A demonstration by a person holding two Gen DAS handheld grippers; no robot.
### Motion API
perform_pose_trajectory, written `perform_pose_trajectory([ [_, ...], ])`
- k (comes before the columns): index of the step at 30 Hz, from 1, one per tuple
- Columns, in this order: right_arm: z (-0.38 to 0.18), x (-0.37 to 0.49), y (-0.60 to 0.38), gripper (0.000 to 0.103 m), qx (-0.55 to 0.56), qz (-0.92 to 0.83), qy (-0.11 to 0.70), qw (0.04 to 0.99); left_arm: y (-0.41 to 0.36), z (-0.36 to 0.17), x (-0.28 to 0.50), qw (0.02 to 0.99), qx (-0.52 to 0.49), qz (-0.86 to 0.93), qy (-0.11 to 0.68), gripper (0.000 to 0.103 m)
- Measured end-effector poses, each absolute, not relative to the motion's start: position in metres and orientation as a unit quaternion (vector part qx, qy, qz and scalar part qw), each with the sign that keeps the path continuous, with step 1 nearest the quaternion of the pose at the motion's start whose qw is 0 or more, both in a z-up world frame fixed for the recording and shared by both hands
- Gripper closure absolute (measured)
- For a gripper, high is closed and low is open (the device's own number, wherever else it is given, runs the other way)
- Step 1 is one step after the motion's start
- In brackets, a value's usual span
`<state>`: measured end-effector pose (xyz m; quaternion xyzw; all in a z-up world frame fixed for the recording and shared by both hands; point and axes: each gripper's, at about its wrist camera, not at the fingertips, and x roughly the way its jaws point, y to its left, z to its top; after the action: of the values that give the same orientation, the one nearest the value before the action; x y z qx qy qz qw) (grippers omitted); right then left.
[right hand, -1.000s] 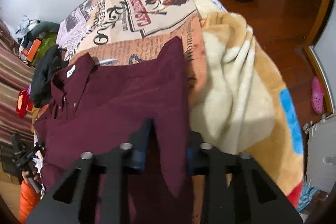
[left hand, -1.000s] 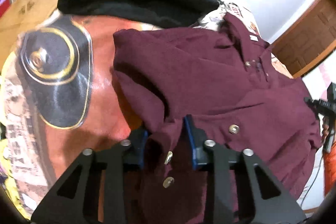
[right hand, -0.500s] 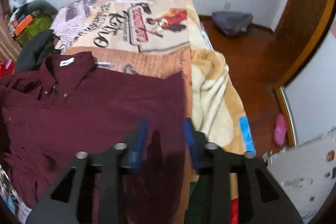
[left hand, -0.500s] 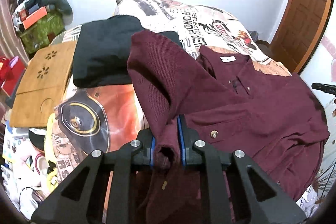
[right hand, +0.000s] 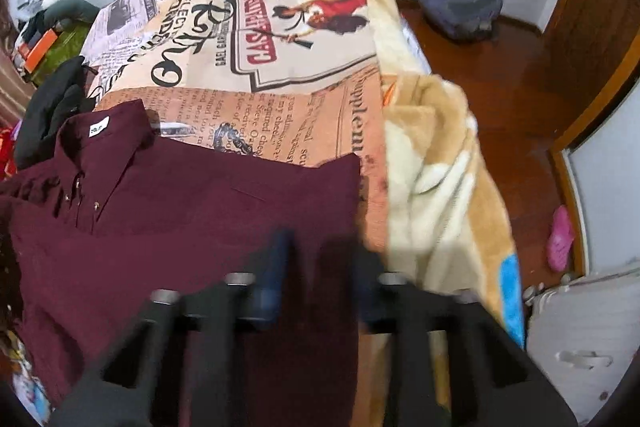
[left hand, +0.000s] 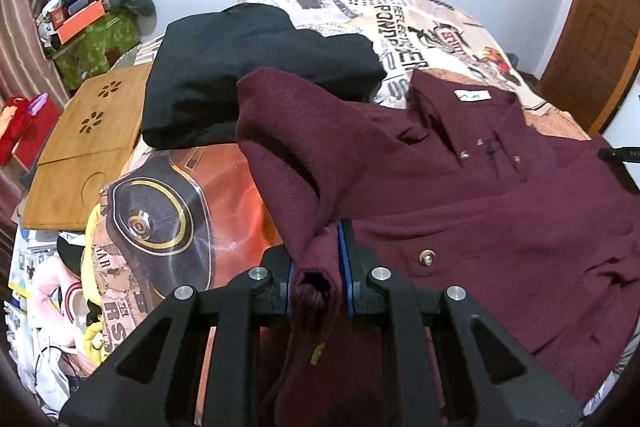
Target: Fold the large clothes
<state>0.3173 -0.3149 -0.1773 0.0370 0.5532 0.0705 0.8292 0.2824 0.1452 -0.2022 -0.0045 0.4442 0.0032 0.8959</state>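
The bed carries one printed cover; you can read "CASAPATRE"-like red lettering, only partly legible, in the right wrist view, and "RS" near the cover's edge in the left wrist view.

One maroon shirt lies spread on that cover, collar toward the far wall, with one white neck label whose print is too small to read. You can count four metal buttons on its front in the left wrist view.

One black garment lies folded just beyond the shirt's lifted sleeve. One wooden lap tray sits beside the bed.

Your left gripper is clamped on a bunched fold of the shirt's sleeve; the blue pads press the cloth from both sides, and the sleeve rises from the jaws toward the shoulder.

Your right gripper is blurred. Its jaws have just been closing, with the shirt's outer side edge between them; the cloth fills the gap, so read the fingers as gripping that edge.
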Motion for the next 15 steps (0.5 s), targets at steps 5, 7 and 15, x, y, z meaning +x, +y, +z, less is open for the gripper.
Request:
perform_pose_trajectory([
  [5, -0.147, 0.308, -0.307, 0.1, 0.024, 0.069, 0.504, 0.861, 0.13, -0.188, 0.297, 0.906, 0.04, 0.031, 0.421, 0.086],
  [7, -0.127, 0.308, -0.299, 0.1, 0.0, 0.067, 0.477, 0.876, 0.126, -0.176, 0.304, 0.909, 0.05, 0.036, 0.412, 0.086],
  [15, -0.09, 0.334, -0.262, 0.1, -0.071, 0.066, 0.422, 0.901, 0.141, -0.155, 0.333, 0.912, 0.006, 0.031, 0.41, 0.086],
])
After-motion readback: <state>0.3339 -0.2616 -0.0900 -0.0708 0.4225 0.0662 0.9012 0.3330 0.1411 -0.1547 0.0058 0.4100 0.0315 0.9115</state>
